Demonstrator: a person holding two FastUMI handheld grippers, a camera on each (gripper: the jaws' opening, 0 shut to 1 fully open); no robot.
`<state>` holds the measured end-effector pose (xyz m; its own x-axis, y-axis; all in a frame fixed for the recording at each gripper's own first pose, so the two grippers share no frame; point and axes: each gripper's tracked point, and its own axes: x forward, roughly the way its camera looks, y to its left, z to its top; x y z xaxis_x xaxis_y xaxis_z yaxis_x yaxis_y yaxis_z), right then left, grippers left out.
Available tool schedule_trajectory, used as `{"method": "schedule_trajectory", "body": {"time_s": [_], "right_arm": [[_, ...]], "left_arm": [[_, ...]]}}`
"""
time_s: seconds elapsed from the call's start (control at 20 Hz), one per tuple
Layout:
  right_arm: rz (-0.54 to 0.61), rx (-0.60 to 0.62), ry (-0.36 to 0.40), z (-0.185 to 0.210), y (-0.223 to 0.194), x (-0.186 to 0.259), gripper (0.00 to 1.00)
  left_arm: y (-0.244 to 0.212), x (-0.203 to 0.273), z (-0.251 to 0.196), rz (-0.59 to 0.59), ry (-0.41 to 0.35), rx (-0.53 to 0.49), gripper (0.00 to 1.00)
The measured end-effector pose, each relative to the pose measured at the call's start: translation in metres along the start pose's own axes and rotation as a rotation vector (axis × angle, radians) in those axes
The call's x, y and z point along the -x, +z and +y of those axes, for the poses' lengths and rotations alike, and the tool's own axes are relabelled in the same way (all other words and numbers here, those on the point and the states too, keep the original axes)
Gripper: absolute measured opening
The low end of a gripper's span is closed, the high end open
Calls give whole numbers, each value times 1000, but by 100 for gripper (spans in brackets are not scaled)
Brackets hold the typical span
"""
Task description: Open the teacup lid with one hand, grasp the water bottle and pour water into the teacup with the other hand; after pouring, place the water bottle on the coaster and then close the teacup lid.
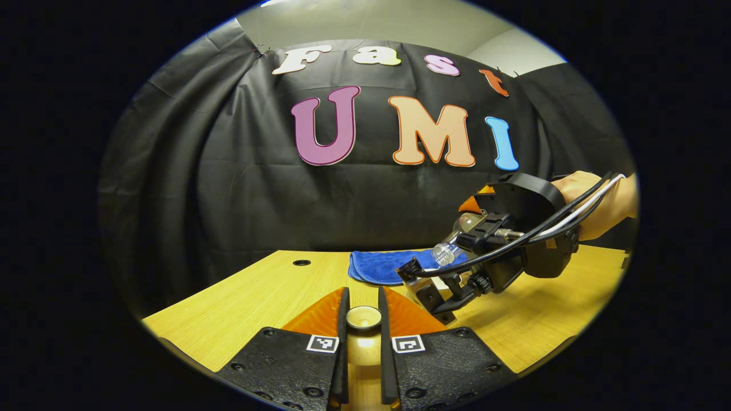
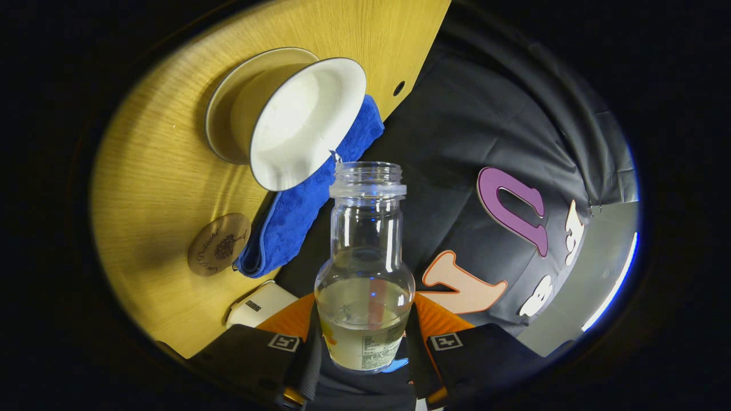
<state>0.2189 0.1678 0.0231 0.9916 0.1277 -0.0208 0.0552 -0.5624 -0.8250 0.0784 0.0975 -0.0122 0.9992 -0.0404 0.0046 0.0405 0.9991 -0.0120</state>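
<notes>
Right gripper (image 2: 365,342) clamped on bottle (image 2: 365,274), both fingers against its lower body; bottle tipped, long axis running from gripper toward open mouth, a drip at the lip. Teacup (image 2: 305,125) just beyond mouth, up-left, open on its saucer (image 2: 220,114), blue cloth (image 2: 297,222) alongside. Coaster (image 2: 220,244) nearer, on tabletop (image 2: 154,171). Left gripper (image 1: 364,319) clenched on lid (image 1: 364,317), held apart.

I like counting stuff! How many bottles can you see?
1. The water bottle sits clamped in the right tongs, tipped toward the teacup. Others may be hidden.
</notes>
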Motion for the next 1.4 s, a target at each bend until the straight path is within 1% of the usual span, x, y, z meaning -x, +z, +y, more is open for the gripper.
{"method": "schedule_trajectory", "body": {"time_s": [0.35, 0.45, 0.55, 0.7, 0.75, 0.9, 1.0, 1.05, 1.15, 1.25, 1.3, 1.35, 1.4], "right_arm": [[-1, 14, 2, -2, 1, -1, 67], [-5, -5, 11, 1, 1, -2, 67], [-8, -67, 54, 11, 3, -1, 67], [-28, -198, 114, 22, 9, 2, 68], [-33, -244, 129, 22, 10, 3, 67], [-48, -418, 199, 28, 13, 2, 69], [-47, -570, 280, 41, 14, -1, 68], [-40, -632, 298, 45, 13, -2, 68], [-38, -761, 308, 46, 7, -9, 67], [-47, -991, 352, 49, 9, -14, 66], [-49, -1117, 363, 50, 9, -16, 68], [-54, -1234, 360, 46, 1, -23, 66], [-51, -1344, 350, 45, -5, -28, 66]], "left_arm": [[0, 0, 0, 0, 0, 0, 19], [1, 0, 0, -1, -1, 0, 19], [0, 0, 1, -2, -1, -1, 19], [0, -1, 1, 0, 6, -1, 19], [0, -1, 1, -2, 7, 0, 19], [1, 0, 1, -1, 9, 0, 19], [0, -1, 1, -1, 10, 0, 19], [1, 0, 1, 0, 10, 1, 19], [1, 0, 1, 0, 10, 1, 19], [1, -1, 1, 0, 11, 1, 19], [1, -1, 1, 0, 11, 1, 19], [1, -1, 1, 1, 11, 1, 19], [1, -1, 1, 0, 11, 1, 19]]}}
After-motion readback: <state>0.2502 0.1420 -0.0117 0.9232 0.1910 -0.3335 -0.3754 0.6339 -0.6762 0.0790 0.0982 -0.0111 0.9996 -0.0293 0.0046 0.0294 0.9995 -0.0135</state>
